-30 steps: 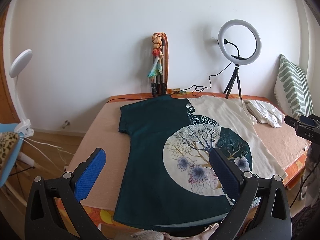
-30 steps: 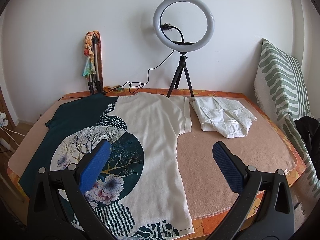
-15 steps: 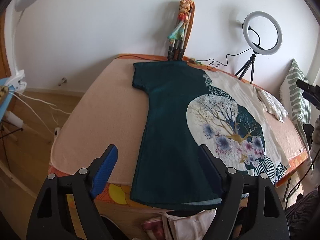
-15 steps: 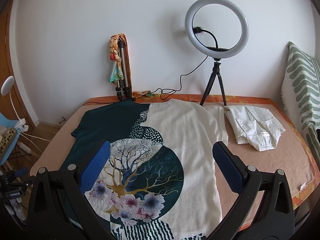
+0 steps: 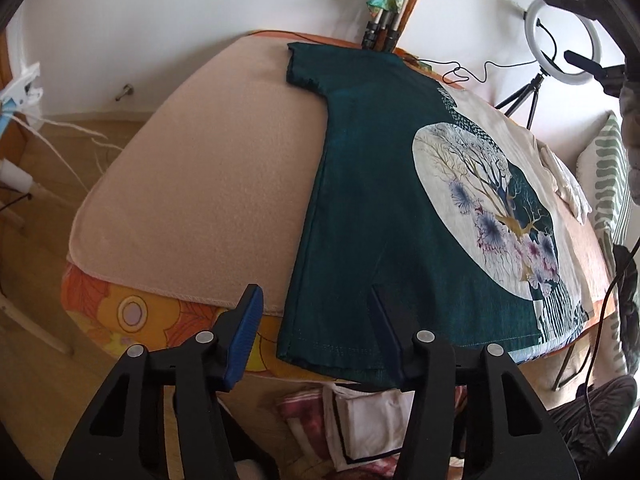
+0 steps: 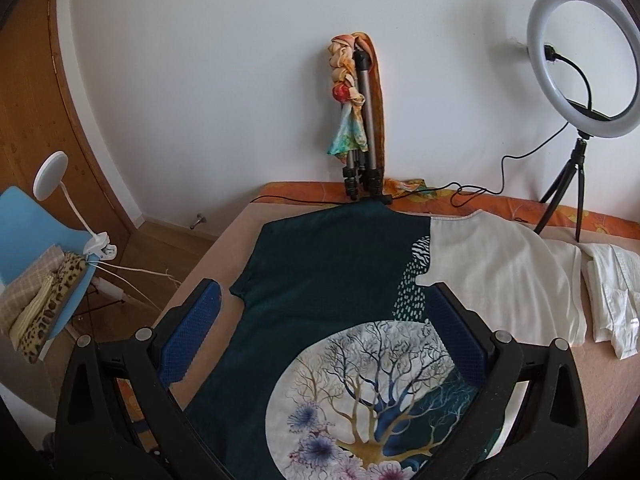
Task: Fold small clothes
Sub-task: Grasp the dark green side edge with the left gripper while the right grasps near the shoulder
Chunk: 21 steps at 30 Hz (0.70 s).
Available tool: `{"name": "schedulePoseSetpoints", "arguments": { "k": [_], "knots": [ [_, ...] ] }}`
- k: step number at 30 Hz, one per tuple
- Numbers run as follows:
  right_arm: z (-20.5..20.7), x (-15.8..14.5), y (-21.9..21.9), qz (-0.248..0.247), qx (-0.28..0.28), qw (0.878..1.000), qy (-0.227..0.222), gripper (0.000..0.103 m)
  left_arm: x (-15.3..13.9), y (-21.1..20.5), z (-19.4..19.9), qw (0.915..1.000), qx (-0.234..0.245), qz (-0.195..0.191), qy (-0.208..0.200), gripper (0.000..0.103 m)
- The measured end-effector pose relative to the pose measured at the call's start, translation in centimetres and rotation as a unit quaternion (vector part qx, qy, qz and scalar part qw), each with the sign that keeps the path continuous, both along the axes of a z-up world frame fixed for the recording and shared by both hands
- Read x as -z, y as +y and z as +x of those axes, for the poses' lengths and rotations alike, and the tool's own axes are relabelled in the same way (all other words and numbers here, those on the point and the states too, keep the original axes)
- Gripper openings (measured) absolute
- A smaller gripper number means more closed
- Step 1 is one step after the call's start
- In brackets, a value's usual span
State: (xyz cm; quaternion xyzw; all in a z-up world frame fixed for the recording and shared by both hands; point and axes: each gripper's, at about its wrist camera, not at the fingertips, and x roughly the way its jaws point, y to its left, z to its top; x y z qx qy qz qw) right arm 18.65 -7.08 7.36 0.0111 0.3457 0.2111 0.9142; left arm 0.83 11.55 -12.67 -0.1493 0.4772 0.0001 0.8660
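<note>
— Where is the shirt you are folding?

— Your T-shirt (image 5: 360, 200) lies flat on the beige blanket (image 5: 200, 184), collar toward the far wall, its dark green half on the left and its cream half on the right, the round tree print in the middle. The near hem hangs just over the bed's near edge.

— And your left gripper (image 5: 316, 328)?

— It sits low at the near left corner of the hem. Its jaws are closing with that corner between them; the pads do not yet press the cloth.

— Your right gripper (image 6: 324, 328)?

— You hold it above the shirt's upper half, jaws wide apart, with nothing clamped. The green sleeve shows just past its left finger.

— What else is around?

— A folded white garment (image 6: 612, 288) lies right of the shirt, near the ring light (image 6: 580, 60) at the far right. A folded tripod (image 6: 366, 128) leans on the wall beyond the collar.
</note>
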Motion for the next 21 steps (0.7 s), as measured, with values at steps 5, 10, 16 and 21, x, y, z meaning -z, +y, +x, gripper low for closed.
{"name": "schedulePoseSetpoints", "arguments": {
  "k": [5,10,16,21],
  "knots": [
    [4.7,1.5,5.1,0.013,-0.012,0.999,0.044,0.103,0.4,0.2,-0.1,1.0,-0.001,0.008,0.003,0.045],
    [9.3,4.2,10.6,-0.001,-0.018,0.996,0.089,0.103,0.7,0.4,0.1,1.0,-0.001,-0.001,0.007,0.044],
    [14.3,8.1,16.5,-0.024,-0.024,0.991,0.127,0.101,0.7,0.8,0.6,0.9998,-0.005,-0.017,0.008,0.038],
    [17.8,11.9,20.5,-0.047,-0.019,0.988,0.149,0.096,0.8,0.9,0.8,0.9995,0.004,-0.031,0.005,0.033]
  ]
}}
